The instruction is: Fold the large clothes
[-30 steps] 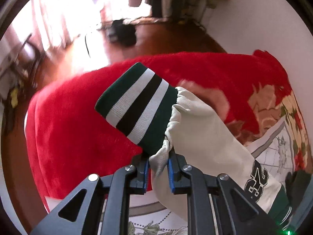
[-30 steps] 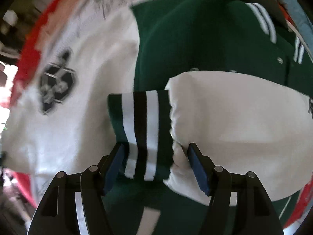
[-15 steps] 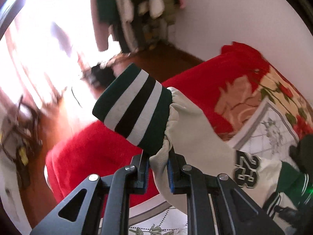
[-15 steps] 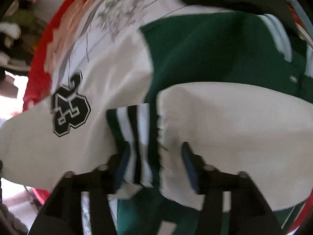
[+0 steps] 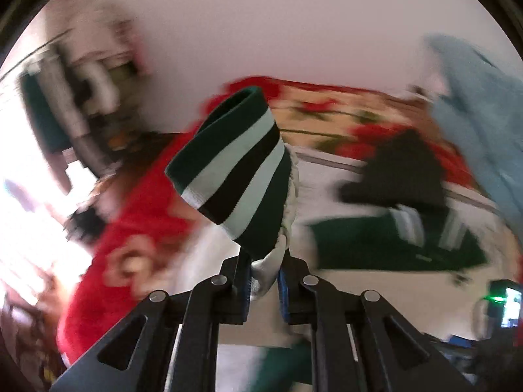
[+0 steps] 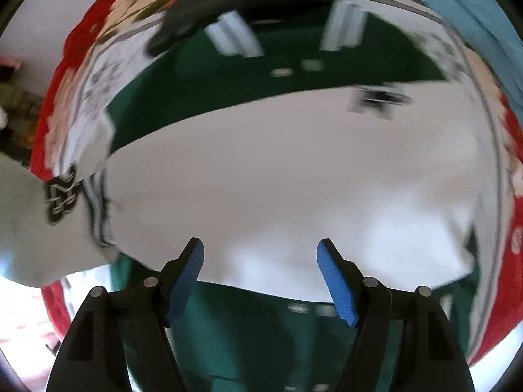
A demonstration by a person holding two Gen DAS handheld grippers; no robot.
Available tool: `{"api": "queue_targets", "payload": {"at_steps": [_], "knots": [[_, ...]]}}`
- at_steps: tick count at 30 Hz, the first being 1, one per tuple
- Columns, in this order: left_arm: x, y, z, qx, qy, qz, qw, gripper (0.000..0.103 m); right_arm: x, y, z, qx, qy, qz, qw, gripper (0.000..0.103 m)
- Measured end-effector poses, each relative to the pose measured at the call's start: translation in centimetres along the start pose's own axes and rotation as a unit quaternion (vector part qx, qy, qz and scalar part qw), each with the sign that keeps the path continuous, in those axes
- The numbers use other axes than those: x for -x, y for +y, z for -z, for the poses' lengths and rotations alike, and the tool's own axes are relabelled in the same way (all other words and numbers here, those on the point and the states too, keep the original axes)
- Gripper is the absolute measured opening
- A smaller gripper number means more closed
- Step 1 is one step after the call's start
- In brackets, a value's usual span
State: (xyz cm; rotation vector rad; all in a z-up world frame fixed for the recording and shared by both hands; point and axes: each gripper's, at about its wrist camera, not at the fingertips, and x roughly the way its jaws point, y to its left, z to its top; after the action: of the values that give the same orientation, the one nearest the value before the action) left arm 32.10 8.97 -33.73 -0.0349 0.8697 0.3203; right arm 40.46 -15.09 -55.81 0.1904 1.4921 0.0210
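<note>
Between the left gripper's [image 5: 264, 281] fingers, the cream sleeve [image 5: 287, 215] is being pinched just below its striped cuff [image 5: 235, 170], which is standing raised above the red blanket [image 5: 137, 215]. Over the green jacket [image 6: 228, 91], the right gripper [image 6: 260, 261] is hovering with fingers spread, grasping nothing; another cream sleeve [image 6: 294, 170] is lying across the jacket.
</note>
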Motion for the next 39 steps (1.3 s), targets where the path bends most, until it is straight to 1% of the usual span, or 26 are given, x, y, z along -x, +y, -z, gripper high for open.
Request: {"api": "queue_targets", "payload": {"at_steps": [1, 2, 3, 4, 5, 8, 9, 12, 14, 16, 17, 18, 20, 21, 22, 23, 24, 26, 28, 29, 31, 32, 34, 36, 37, 39], "knots": [[0.1, -2.5, 0.1, -0.012, 0.004, 0.018, 0.9997, 0.01, 0.4, -1.6, 0.1, -0.009, -0.003, 0.002, 1.0, 0.073], [0.1, -6.2, 0.4, -0.031, 0.011, 0.046, 0.9984, 0.01, 0.9, -3.8, 0.2, -0.021, -0.006, 0.007, 1.0, 0.073], [0.3, -8.0, 0.6, -0.041, 0.015, 0.06, 0.9973, 0.01, 1.3, -5.9, 0.4, -0.032, -0.007, 0.013, 0.999, 0.073], [0.2, -11.2, 1.1, -0.058, 0.02, 0.08, 0.995, 0.01, 1.2, -7.3, 0.5, -0.041, -0.008, 0.017, 0.999, 0.073], [0.1, -14.6, 1.7, -0.077, 0.028, 0.098, 0.9918, 0.01, 1.5, -10.0, 0.8, -0.058, -0.007, 0.024, 0.998, 0.073], [-0.1, -20.9, 3.2, -0.102, 0.049, 0.134, 0.9845, 0.01, 2.0, -16.5, 1.9, -0.097, -0.002, 0.039, 0.994, 0.073], [-0.2, -23.4, 4.1, -0.114, 0.061, 0.145, 0.9809, 0.01, 2.1, -18.0, 2.2, -0.106, 0.0, 0.043, 0.993, 0.073], [-0.5, -28.0, 6.2, -0.136, 0.08, 0.154, 0.9754, 0.01, 2.4, -24.3, 3.8, -0.139, 0.007, 0.061, 0.988, 0.073], [-1.0, -29.9, 7.2, -0.148, 0.094, 0.152, 0.9727, 0.01, 2.3, -27.0, 4.9, -0.158, 0.013, 0.066, 0.985, 0.073], [-1.9, -31.9, 8.3, -0.157, 0.122, 0.147, 0.969, 0.014, 2.4, -29.7, 5.6, -0.176, 0.016, 0.064, 0.982, 0.073], [-2.2, -31.5, 8.9, -0.156, 0.132, 0.148, 0.9676, 0.016, 2.5, -30.8, 6.0, -0.185, 0.018, 0.061, 0.981, 0.073], [-2.8, -31.9, 9.3, -0.156, 0.146, 0.147, 0.9658, 0.022, 2.6, -31.6, 6.2, -0.191, 0.02, 0.058, 0.98, 0.073], [-3.4, -31.8, 9.4, -0.142, 0.166, 0.166, 0.9616, 0.035, 2.7, -33.4, 6.6, -0.207, 0.022, 0.04, 0.977, 0.073], [-3.1, -32.0, 9.9, -0.14, 0.167, 0.171, 0.9608, 0.052, 2.9, -34.2, 6.8, -0.213, 0.023, 0.025, 0.976, 0.073], [-2.8, -32.1, 10.1, -0.14, 0.171, 0.178, 0.9588, 0.076, 3.0, -34.7, 6.8, -0.216, 0.024, 0.016, 0.976, 0.073], [-2.6, -32.1, 10.3, -0.14, 0.175, 0.186, 0.9568, 0.085, 3.2, -35.2, 6.8, -0.219, 0.024, 0.006, 0.975, 0.074], [-2.2, -31.8, 10.2, -0.133, 0.182, 0.199, 0.9539, 0.091, 3.4, -35.5, 6.8, -0.22, 0.024, -0.001, 0.975, 0.074], [-1.4, -31.0, 10.0, -0.124, 0.186, 0.207, 0.9526, 0.092, 4.0, -35.8, 6.7, -0.224, 0.024, -0.022, 0.974, 0.074], [-0.5, -29.4, 9.6, -0.114, 0.184, 0.202, 0.955, 0.092, 4.7, -36.0, 6.3, -0.231, 0.024, -0.05, 0.972, 0.074], [-0.1, -28.1, 9.4, -0.108, 0.182, 0.192, 0.9585, 0.093, 5.0, -35.8, 5.8, -0.23, 0.021, -0.065, 0.971, 0.074], [-0.1, -24.8, 9.0, -0.091, 0.173, 0.14, 0.9708, 0.093, 5.5, -34.4, 4.3, -0.224, 0.019, -0.1, 0.969, 0.074], [-0.3, -23.7, 8.8, -0.086, 0.171, 0.118, 0.9744, 0.093, 5.7, -33.6, 3.7, -0.218, 0.017, -0.113, 0.969, 0.074], [-1.3, -20.2, 8.7, -0.076, 0.161, 0.044, 0.983, 0.093, 5.3, -31.5, 1.3, -0.194, 0.017, -0.156, 0.968, 0.074], [-2.7, -17.6, 9.0, -0.07, 0.162, -0.01, 0.9842, 0.093, 4.5, -29.2, -0.8, -0.172, 0.017, -0.185, 0.967, 0.074], [-3.8, -16.1, 9.2, -0.064, 0.172, -0.034, 0.9824, 0.093, 4.1, -28.0, -1.9, -0.159, 0.014, -0.196, 0.968, 0.074], [-5.4, -13.7, 9.4, -0.045, 0.188, -0.063, 0.9791, 0.093, 3.0, -25.6, -3.9, -0.135, 0.01, -0.199, 0.97, 0.074]]}}
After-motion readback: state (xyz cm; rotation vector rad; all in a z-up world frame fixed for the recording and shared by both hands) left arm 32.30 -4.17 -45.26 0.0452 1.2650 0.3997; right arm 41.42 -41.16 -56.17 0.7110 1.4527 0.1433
